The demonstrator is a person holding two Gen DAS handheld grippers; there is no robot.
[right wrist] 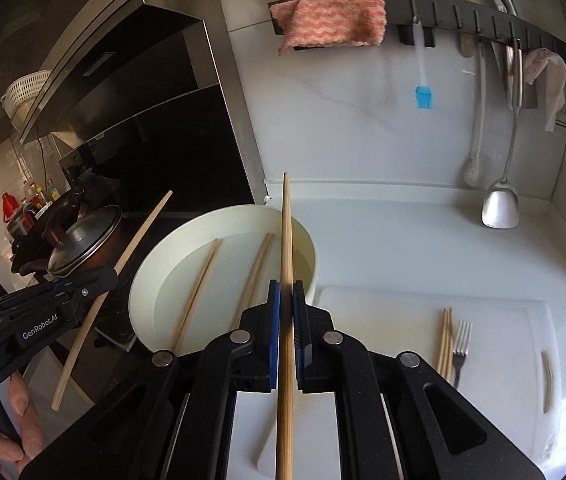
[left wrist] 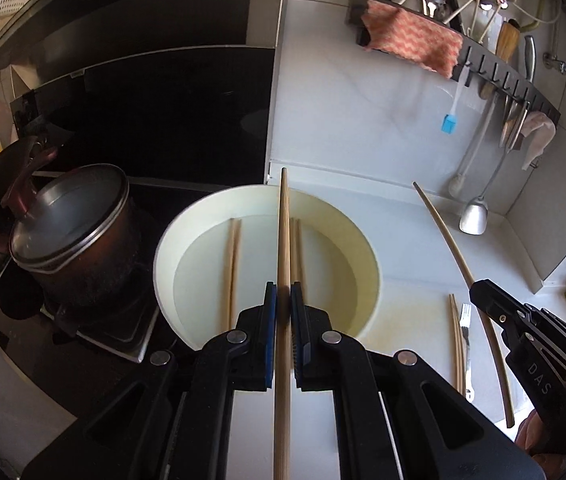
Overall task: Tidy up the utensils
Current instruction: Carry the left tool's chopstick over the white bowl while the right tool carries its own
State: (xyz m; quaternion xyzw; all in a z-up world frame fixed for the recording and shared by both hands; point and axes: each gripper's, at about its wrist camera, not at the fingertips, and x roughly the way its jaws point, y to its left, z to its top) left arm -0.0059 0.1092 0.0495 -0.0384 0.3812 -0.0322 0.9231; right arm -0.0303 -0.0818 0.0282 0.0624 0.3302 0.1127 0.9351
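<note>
Each gripper is shut on one long wooden chopstick held above the counter. My left gripper point(left wrist: 282, 292) clamps a chopstick point(left wrist: 283, 236) that points away over the cream basin point(left wrist: 187, 216). My right gripper point(right wrist: 286, 290) clamps its own chopstick point(right wrist: 286, 236) over the same basin point(right wrist: 143, 276). In the left wrist view the right gripper point(left wrist: 479, 286) shows at the right with its chopstick point(left wrist: 443, 224). In the right wrist view the left gripper point(right wrist: 111, 276) shows at the left with its chopstick point(right wrist: 139, 236). Several chopsticks point(right wrist: 199, 288) lie in the basin's water. Chopsticks point(right wrist: 445, 340) and a fork point(right wrist: 461, 344) lie on the white cutting board point(right wrist: 503, 320).
A lidded pot point(left wrist: 71, 216) stands on the black stove left of the basin. A wall rail point(right wrist: 463, 12) carries a pink cloth point(right wrist: 335, 18), a blue brush point(right wrist: 424, 96), a metal spatula point(right wrist: 501, 204) and other utensils. A hand point(right wrist: 15, 420) holds the left gripper's handle.
</note>
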